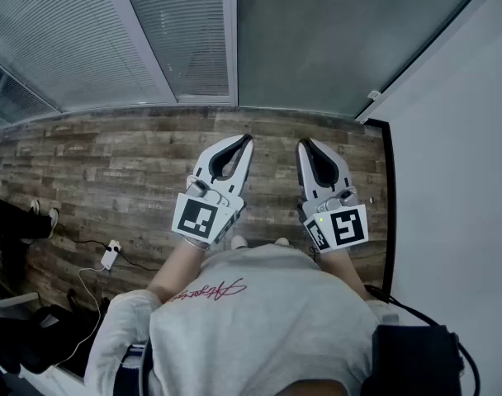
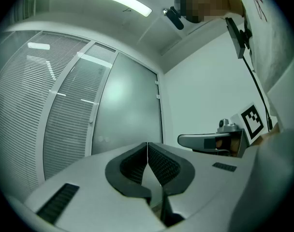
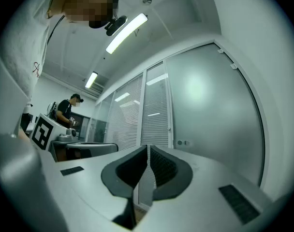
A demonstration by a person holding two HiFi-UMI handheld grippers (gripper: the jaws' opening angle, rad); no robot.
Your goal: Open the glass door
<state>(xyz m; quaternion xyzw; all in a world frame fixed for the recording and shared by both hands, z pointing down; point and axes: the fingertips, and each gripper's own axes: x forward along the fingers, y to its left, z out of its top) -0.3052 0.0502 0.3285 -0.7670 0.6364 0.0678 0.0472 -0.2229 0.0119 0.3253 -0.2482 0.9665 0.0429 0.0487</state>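
Facing glass door [image 1: 317,40], top cut off, L claw [image 1: 249,141], R claw [image 1: 302,143], both clenched, empty

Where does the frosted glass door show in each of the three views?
Head view: glass door along the top, centre to right.
Left gripper view: glass door at centre.
Right gripper view: glass door fills the right half.
Shared landmark: slatted blinds panel just left of the door.

A white power strip [image 1: 110,256] is lying near the left edge of the wood-plank floor [image 1: 111,155], its white cable [image 1: 84,287] trailing toward the near edge. Closed blinds [image 1: 61,40] are hanging along the floor's far edge. A ceiling light [image 3: 126,33] is glowing overhead.
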